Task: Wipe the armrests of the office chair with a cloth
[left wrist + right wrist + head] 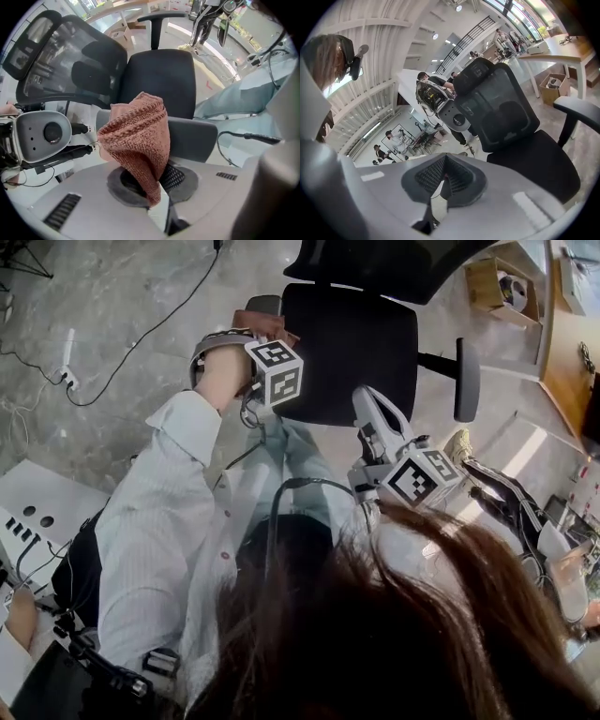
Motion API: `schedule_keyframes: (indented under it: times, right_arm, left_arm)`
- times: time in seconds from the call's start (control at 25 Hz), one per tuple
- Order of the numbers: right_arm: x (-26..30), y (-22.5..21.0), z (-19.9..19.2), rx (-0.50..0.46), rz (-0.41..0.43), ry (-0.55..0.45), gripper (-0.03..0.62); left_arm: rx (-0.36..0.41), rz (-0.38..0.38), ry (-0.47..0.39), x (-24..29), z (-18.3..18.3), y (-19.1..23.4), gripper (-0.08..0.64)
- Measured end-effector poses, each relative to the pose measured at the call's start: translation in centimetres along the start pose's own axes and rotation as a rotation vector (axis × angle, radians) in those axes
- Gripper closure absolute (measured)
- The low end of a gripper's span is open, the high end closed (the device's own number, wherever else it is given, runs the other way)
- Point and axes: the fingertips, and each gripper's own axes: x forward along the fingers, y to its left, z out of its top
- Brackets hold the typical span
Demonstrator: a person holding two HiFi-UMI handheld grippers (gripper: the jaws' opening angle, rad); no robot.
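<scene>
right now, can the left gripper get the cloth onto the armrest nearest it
Probably yes. The left gripper is shut on the cloth, and the grey armrest lies straight behind the cloth with nothing between them. Whether the two touch can't be told.

The rust-pink cloth [138, 136] was a coarse, nubbly knit. The black office chair's seat [159, 79] looked like matt woven fabric, its backrest [65, 61] see-through mesh, its grey armrest pad [192, 138] smooth matt plastic. The grey floor [112, 296] was veined, polished-looking stone.
</scene>
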Motion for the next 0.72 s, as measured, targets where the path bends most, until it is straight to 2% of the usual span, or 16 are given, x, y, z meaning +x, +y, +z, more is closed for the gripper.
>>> schedule_keyframes:
  times: [0.4, 0.6, 0.72]
  right_arm:
    - [-1.8, 0.2, 0.3, 0.024, 0.003, -0.057, 0.591]
    - [-1.4, 0.8, 0.1, 0.003, 0.020, -0.045, 0.591]
    - [-1.0, 1.2, -0.1, -0.002, 0.030, -0.038, 0.591]
  left_arm:
    - [-0.085, -0.050, -0.117, -2.1, -0.3, -8.2, 0.514]
    - [-0.105, -0.029, -0.118, -2.2, 0.0, -9.5, 0.514]
    - [-0.147, -0.069, -0.136, -2.3, 0.3, -10.2, 0.514]
